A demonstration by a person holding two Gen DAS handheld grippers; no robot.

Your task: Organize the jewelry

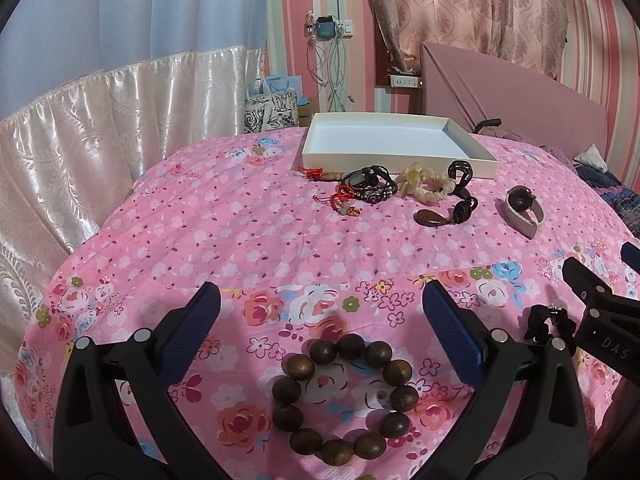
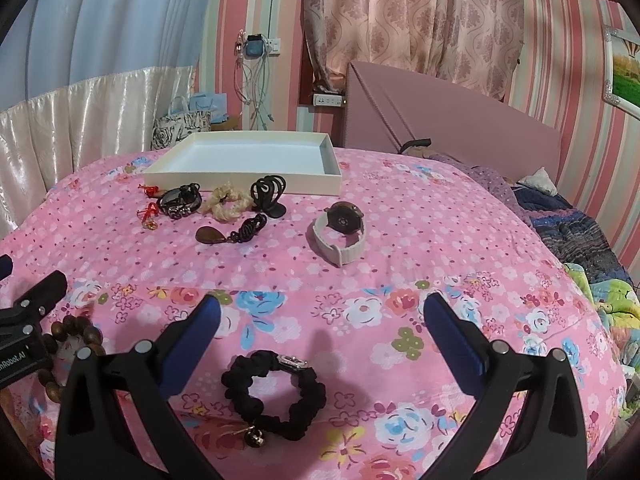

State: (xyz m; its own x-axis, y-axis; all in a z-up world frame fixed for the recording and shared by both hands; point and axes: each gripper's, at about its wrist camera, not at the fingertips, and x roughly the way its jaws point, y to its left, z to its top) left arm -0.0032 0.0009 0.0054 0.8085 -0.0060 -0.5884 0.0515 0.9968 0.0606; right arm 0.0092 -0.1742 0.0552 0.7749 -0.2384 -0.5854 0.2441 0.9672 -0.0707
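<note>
A: What did the step in hand call for, as you judged it?

B: Picking up and carrying. The white tray (image 1: 400,158) lay empty at the far side of the bed (image 1: 240,240), and every piece of jewelry was outside it. The left gripper (image 1: 320,320) hung over the wooden bead bracelet (image 1: 345,400); the right gripper (image 2: 320,320) hung over the black scrunchie bracelet (image 2: 276,396).

A: How would one have done it well?

B: For the beads, I would have lowered the jaws to straddle one side of the ring and closed on a single bead or two, since round beads may roll out of a shallow pinch. The scrunchie is soft; a grip on its fabric, away from the metal clasp and the small bell, looked safest. The quilt gives underneath, so pressing down a little should help.

A: And the jaws?

B: Both pairs stood wide apart, holding nothing and touching nothing that I could see.

A: The rest?

B: Near the tray's front wall lay a cluster: a dark braided bracelet (image 1: 370,188), a cream scrunchie (image 1: 430,188), a black hair claw (image 1: 460,172), and a brown pendant (image 1: 432,217). The watch (image 2: 340,232) lay apart, to the right.
</note>
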